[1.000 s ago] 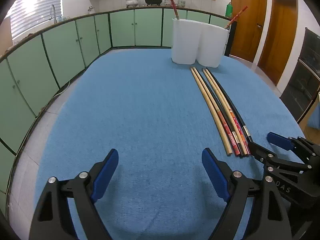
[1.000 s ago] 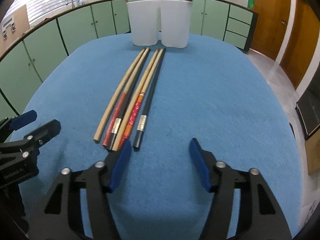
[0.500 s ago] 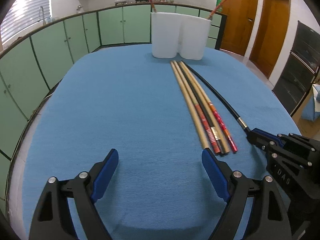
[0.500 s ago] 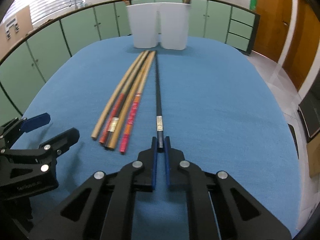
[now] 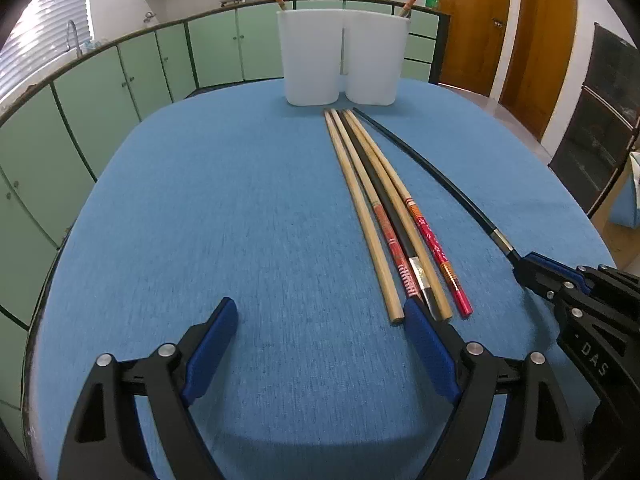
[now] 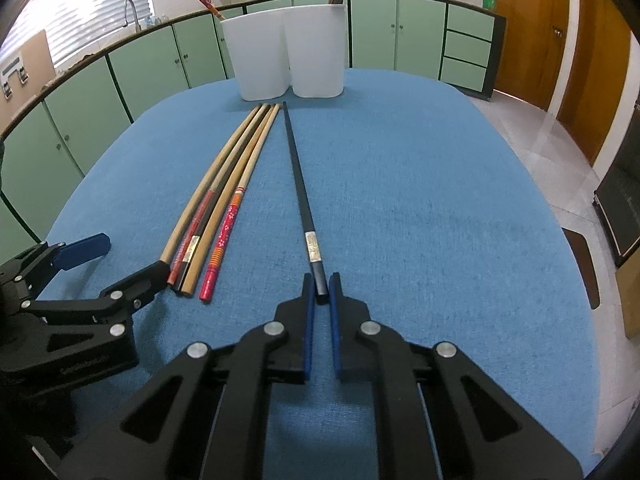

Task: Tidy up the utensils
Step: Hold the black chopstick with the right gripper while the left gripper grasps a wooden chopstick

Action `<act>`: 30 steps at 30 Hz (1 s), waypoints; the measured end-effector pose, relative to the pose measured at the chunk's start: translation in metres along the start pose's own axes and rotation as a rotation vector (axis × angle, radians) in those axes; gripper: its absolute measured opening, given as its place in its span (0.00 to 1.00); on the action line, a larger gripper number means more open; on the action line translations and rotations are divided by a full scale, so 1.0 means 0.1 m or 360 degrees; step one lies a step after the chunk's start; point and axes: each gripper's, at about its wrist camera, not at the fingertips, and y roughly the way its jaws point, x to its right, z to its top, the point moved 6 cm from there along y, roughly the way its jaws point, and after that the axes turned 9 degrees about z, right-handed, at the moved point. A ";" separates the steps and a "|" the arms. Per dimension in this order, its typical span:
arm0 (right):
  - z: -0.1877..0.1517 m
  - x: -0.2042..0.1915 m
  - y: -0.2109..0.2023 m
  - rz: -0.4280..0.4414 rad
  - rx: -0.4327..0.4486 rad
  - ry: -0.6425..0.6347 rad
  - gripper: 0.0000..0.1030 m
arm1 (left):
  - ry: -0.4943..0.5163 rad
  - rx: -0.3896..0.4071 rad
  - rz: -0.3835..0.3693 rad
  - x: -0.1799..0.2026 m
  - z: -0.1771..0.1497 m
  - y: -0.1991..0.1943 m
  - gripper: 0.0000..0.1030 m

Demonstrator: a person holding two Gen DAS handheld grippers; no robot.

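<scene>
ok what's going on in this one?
Chopstick sorting on a blue table. The right gripper is shut on the near end of a black chopstick, set apart from the five others in a bundle. The left gripper is open, holding nothing. The white two-part holder has one chopstick in each side.

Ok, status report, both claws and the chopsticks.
Right claw shut on black chopstick, pulled clear of bundle. Left claw open, empty. Five chopsticks on cloth. Path to white holder clear.
</scene>
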 end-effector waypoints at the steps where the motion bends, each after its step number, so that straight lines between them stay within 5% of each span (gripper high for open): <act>1: 0.01 0.00 0.00 0.0003 -0.0001 0.0001 0.07 | -0.0004 -0.0001 0.0001 0.00 0.00 0.00 0.81; 8: -0.01 0.00 -0.01 0.0039 -0.0002 0.0014 0.08 | -0.0005 0.0015 -0.0024 0.01 0.01 -0.01 0.63; 15: -0.03 0.06 -0.04 0.0154 0.0004 0.0075 0.09 | -0.0018 0.0034 -0.0070 0.04 0.02 -0.03 0.30; 30: 0.00 -0.05 0.00 0.0112 -0.0022 -0.0043 0.19 | -0.0054 0.0031 -0.0084 0.03 0.04 -0.03 0.23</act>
